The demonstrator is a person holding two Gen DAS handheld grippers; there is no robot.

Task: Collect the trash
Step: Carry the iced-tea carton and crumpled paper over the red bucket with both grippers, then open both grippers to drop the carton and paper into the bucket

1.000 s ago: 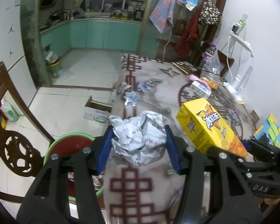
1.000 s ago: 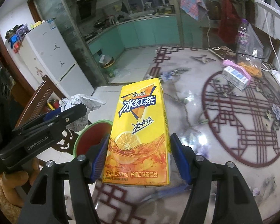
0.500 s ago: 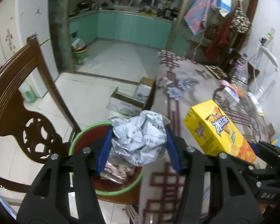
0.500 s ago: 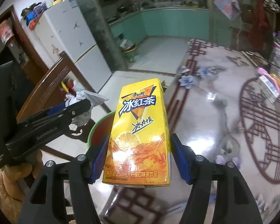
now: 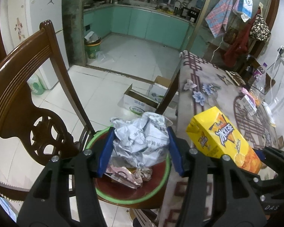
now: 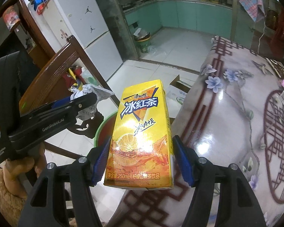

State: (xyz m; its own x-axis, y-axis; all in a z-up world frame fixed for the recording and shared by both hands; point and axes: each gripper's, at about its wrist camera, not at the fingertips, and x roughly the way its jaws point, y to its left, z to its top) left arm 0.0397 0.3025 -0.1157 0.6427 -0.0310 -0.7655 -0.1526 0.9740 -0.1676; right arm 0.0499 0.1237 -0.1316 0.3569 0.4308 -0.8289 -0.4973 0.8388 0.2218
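Wooden chair (image 5: 26,102) at left, patterned table (image 5: 214,87) at right; lower centre, green-rimmed bin (image 5: 157,193) holding wrappers (image 5: 126,174); left gripper (image 5: 140,151) pinching crumpled paper (image 5: 142,141), right gripper (image 6: 142,162) clamping yellow tea carton (image 6: 142,132).

The right hand-held gripper (image 6: 142,160) clamps a yellow tea carton (image 6: 142,138) beside the green-rimmed bin (image 6: 102,126).

1. The crumpled grey-white paper ball (image 5: 142,140) between the left gripper's (image 5: 141,148) blue pads looks rough and matt.
2. The yellow cardboard drink carton (image 6: 142,138) between the right gripper's (image 6: 142,162) blue pads is smooth and shiny.
3. Below the paper ball, the red plastic bin with a green rim (image 5: 161,187) looks smooth.
4. Left of the jaws, the dark brown carved wooden chair (image 5: 24,102) is polished.
5. The flower-patterned table cover (image 6: 227,117) right of the carton is glossy.
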